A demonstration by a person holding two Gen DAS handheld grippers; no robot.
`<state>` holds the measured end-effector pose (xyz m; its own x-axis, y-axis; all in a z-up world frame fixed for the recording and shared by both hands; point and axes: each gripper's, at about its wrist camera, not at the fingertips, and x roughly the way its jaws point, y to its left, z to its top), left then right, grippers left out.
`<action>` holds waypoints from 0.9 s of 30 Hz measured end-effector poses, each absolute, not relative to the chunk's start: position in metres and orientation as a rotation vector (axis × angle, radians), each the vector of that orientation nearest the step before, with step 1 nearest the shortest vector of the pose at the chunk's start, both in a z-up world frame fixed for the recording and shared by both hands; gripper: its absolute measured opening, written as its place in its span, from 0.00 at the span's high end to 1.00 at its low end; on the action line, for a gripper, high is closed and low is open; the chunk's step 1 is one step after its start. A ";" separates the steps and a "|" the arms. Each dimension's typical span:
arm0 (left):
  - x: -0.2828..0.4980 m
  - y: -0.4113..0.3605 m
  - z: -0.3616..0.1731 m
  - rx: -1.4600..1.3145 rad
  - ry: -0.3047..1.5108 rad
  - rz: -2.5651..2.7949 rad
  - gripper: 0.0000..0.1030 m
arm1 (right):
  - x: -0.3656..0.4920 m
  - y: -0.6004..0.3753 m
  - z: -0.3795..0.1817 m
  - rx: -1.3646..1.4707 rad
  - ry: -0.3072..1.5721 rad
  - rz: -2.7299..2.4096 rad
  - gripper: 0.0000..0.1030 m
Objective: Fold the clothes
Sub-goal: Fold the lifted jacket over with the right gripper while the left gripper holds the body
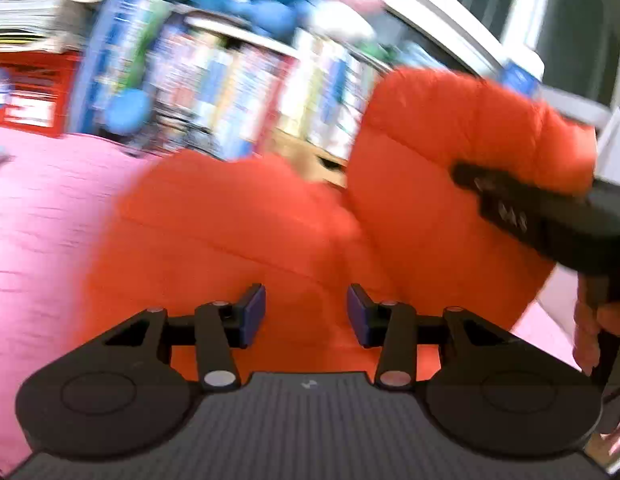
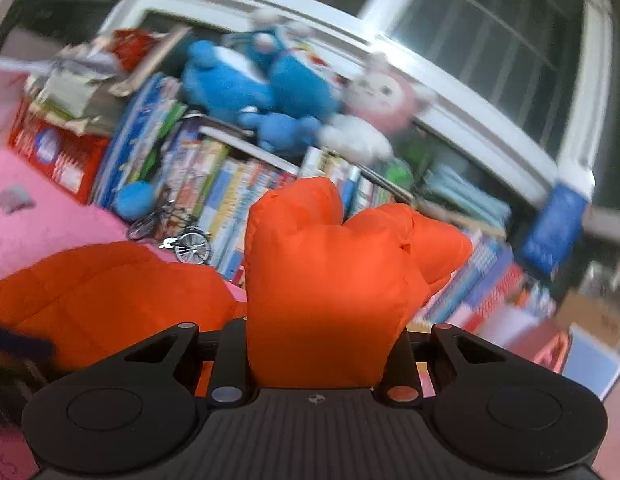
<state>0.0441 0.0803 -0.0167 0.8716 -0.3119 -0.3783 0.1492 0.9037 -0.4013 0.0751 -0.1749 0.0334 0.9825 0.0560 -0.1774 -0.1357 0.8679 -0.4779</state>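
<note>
Your left gripper (image 1: 305,312) is released: its blue pads (image 1: 254,309) stand apart just above the near part of the orange puffer jacket (image 1: 237,240), with nothing between them. Your right gripper (image 2: 322,344) is clenched on a bunched part of the same jacket (image 2: 326,280); the cloth fills the gap between its fingers and rises above them. In the left view the right gripper (image 1: 522,216) shows at the right, holding that part up off the bed.

The jacket lies partly on the pink bedspread (image 1: 41,216) and is partly lifted at the right. Which part is held, sleeve or hem, cannot be told.

Handling, as a judgement: the jacket is light, soft and springy, with a slick shell. Expect padding to puff back and the cloth to slide. Take hold at a quilted seam or an edge, where the filling is thin.

Orientation: the resting part appears to run left to right across the bed, and the held part stands nearly upright. The collar end cannot be identified.

Beyond the bed stands a bookshelf (image 2: 229,184) with blue plush toys (image 2: 253,84), then a window (image 2: 490,32).
</note>
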 end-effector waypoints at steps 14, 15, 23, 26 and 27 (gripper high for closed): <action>0.047 0.170 -0.042 -0.579 0.505 -0.071 0.56 | 0.051 -0.038 -0.031 -0.917 0.056 0.270 0.66; 0.042 0.177 -0.037 -0.592 0.476 -0.054 0.56 | 0.050 -0.033 -0.035 -0.934 0.051 0.278 0.66; 0.033 0.196 0.026 -0.509 0.245 -0.135 0.49 | 0.045 -0.012 -0.060 -1.023 0.019 0.322 0.61; 0.044 0.184 0.027 -0.455 0.268 -0.164 0.45 | 0.045 -0.004 -0.067 -1.051 0.001 0.337 0.58; 0.047 0.180 0.023 -0.436 0.289 -0.158 0.45 | 0.044 -0.002 -0.069 -1.060 -0.005 0.342 0.56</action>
<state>0.0470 0.1803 0.0234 0.9471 -0.2121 -0.2410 0.0893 0.8952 -0.4367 0.0444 -0.0017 -0.0688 0.9473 0.2781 -0.1592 -0.2733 0.4413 -0.8547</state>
